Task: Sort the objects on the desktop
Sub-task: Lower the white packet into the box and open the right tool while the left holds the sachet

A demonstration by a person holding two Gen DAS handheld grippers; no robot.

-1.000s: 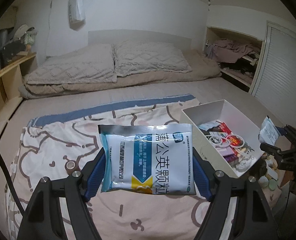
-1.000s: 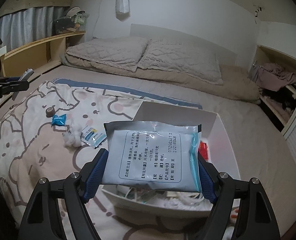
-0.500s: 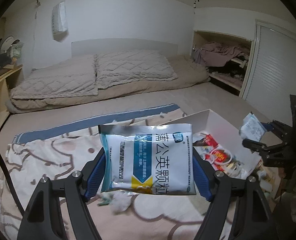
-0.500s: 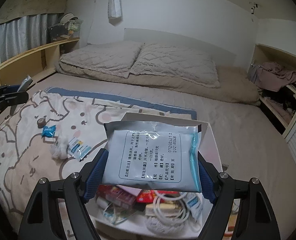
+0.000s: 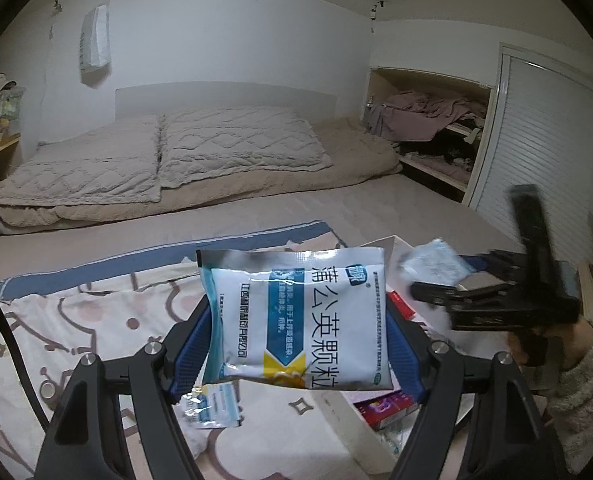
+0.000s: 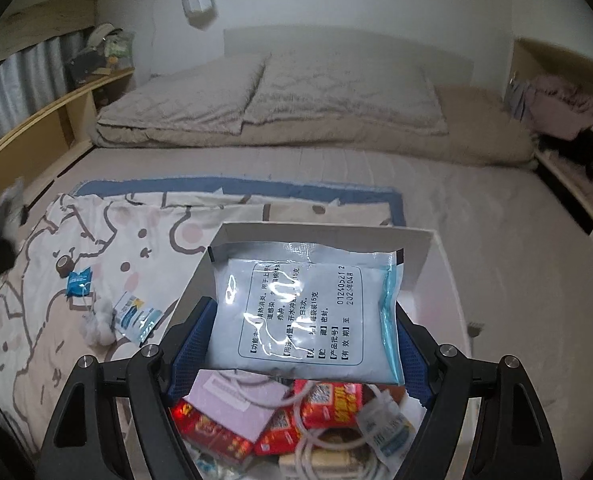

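Each gripper is clamped on a sachet across its width. The left gripper (image 5: 298, 344) pinches a printed sachet (image 5: 296, 316) by its two side edges, and the right gripper (image 6: 292, 344) holds a pale sachet (image 6: 306, 312) the same way. Both sachets stand up ahead of the fingers, their sealed top edges farthest from the tool. They look light, soft pouches of granules with a slick, glossy film, so I judge they could bow or slip under a loose pinch; the flat sealed margins seem the firmest hold. The box (image 6: 420, 248), already crowded with packets, lies directly under and beyond the right gripper. Loose packets (image 6: 136, 316) lie on the blanket (image 6: 36, 280), off to its left.
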